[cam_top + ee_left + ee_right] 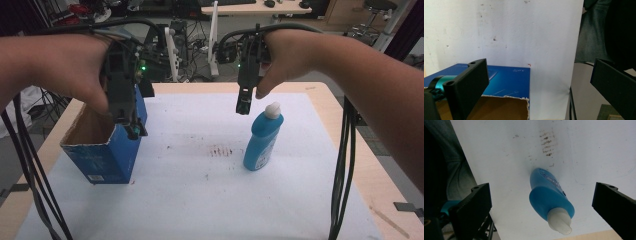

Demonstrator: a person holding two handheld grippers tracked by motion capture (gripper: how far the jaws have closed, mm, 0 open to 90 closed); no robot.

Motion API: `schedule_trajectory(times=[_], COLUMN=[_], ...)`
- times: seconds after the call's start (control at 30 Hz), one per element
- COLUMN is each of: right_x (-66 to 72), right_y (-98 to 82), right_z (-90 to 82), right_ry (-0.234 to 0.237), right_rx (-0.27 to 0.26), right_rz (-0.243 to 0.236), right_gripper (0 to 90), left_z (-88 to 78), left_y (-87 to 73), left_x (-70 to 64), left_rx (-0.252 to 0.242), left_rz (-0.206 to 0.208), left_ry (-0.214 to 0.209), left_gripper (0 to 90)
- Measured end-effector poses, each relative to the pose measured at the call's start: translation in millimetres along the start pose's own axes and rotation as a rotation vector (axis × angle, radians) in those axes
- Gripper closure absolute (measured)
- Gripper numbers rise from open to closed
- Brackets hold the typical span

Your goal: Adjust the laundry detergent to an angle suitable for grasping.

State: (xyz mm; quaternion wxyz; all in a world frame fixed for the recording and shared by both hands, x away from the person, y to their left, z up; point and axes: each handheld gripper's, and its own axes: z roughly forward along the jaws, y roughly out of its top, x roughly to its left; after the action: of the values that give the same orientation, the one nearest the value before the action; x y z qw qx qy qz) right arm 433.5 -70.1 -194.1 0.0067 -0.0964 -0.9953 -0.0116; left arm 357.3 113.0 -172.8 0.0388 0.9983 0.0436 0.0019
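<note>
A blue bottle (262, 142) with a white cap stands upright on the white mat, right of centre. My right gripper (243, 106) hovers just above and to its left, pointing down, open and holding nothing. From the right gripper view I look down on the bottle (550, 198) between the wide-apart jaws. An open blue cardboard box (105, 152) sits at the left of the mat. My left gripper (131, 127) hangs over the box's right rim, open and empty. The left gripper view shows the box's blue side and torn brown edge (506, 82) below the jaws.
The white mat (200, 190) covers most of the wooden table (372, 175); a brownish stain (220, 150) marks its middle. Black cables (342, 165) trail down at both sides. Stands and equipment crowd the floor beyond the table's far edge.
</note>
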Motion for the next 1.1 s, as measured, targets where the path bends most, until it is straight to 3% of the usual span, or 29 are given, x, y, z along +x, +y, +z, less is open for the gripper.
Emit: schedule_trajectory(times=[0.83,1.1], right_x=[1.8,-2.5], right_y=[-7.5,-24.2], right_z=[-5.9,-11.6], right_ry=[-0.023,-0.031], right_rx=[-0.013,-0.027], right_rz=[0.004,0.028], right_gripper=[1.4,1.4], left_z=[1.8,2.3], left_y=[-2.2,-0.3], left_x=[-3.4,-2.8], left_rx=[0.0,0.008], left_rz=[-0.009,-0.007], left_ry=[-0.006,-0.007], left_gripper=[1.8,1.8])
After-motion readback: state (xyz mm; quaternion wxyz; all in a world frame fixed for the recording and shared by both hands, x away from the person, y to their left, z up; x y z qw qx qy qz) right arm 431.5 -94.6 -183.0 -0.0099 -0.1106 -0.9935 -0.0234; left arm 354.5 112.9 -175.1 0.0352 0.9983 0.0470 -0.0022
